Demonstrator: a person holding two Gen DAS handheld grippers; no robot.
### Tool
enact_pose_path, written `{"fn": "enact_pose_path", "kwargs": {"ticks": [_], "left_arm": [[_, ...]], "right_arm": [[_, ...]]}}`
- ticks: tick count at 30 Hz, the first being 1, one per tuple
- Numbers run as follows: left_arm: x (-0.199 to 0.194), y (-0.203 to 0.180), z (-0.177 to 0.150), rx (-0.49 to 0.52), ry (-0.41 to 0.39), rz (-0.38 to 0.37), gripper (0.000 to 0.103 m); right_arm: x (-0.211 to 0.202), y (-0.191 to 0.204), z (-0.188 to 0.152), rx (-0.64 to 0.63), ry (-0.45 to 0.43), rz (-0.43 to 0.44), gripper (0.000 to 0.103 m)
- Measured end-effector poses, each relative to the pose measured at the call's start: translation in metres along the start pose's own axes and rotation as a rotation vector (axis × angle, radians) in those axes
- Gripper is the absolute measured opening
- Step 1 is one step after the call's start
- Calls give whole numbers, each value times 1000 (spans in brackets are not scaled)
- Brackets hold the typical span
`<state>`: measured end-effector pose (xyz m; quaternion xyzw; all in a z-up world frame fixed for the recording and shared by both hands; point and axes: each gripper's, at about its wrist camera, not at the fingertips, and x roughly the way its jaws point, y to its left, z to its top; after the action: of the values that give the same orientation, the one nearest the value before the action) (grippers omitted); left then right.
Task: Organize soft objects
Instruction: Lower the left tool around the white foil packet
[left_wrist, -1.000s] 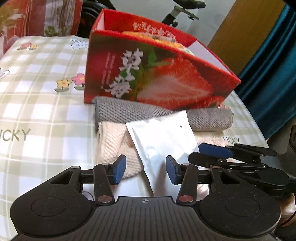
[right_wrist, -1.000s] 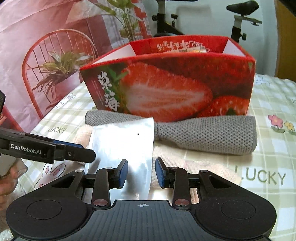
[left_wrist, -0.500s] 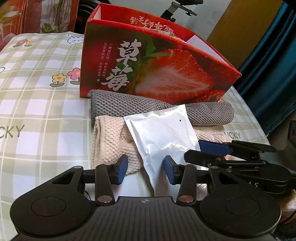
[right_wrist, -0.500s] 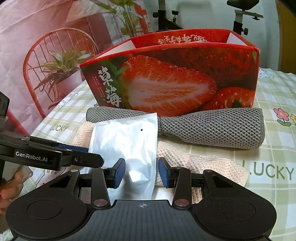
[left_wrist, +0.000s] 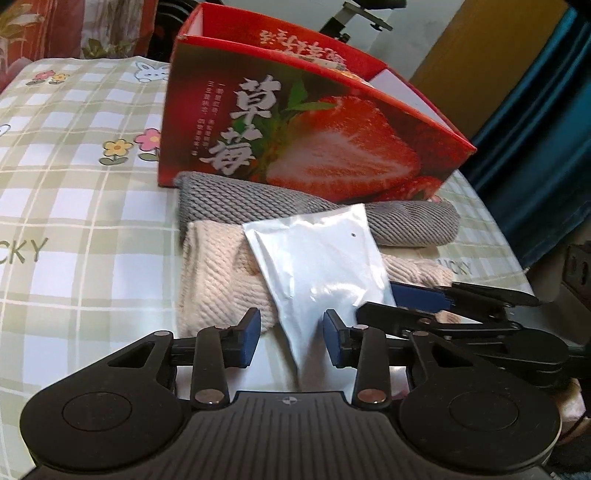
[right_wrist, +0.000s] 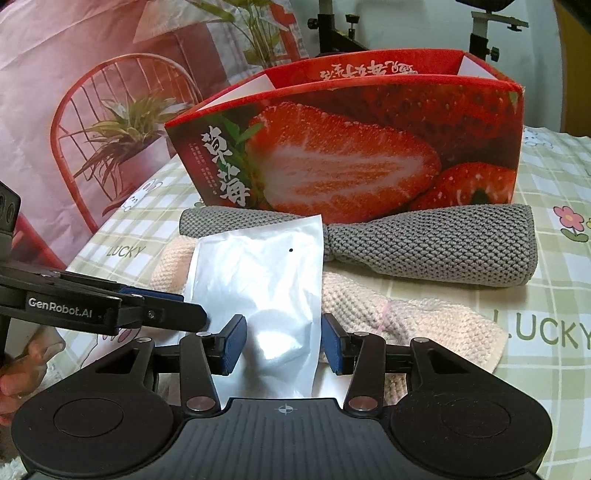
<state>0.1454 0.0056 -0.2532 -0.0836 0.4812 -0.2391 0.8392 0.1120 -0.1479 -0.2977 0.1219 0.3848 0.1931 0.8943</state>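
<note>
The left gripper (left_wrist: 290, 341), jaws closing, and the right gripper (right_wrist: 282, 343), jaws opening, both straddle the near end of a silver pouch (right_wrist: 258, 295); neither's pads press on it, so both are released. "GenRobot.AI" marks the left gripper's side. The pouch lies on a cream knitted cloth (right_wrist: 399, 314) near the table's front edge; behind lies a grey rolled towel (right_wrist: 436, 247) against a strawberry box (right_wrist: 351, 162) printed "草莓". The checked tablecloth (right_wrist: 546, 295) reads "LUCKY".
</note>
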Motion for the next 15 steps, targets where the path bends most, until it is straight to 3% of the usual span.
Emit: {"fn": "enact_pose_path", "kwargs": {"ticks": [15], "left_arm": [[11, 1, -6, -22, 60, -55, 39]], "right_arm": [[-1, -2, -4, 34, 22, 31, 44]]}}
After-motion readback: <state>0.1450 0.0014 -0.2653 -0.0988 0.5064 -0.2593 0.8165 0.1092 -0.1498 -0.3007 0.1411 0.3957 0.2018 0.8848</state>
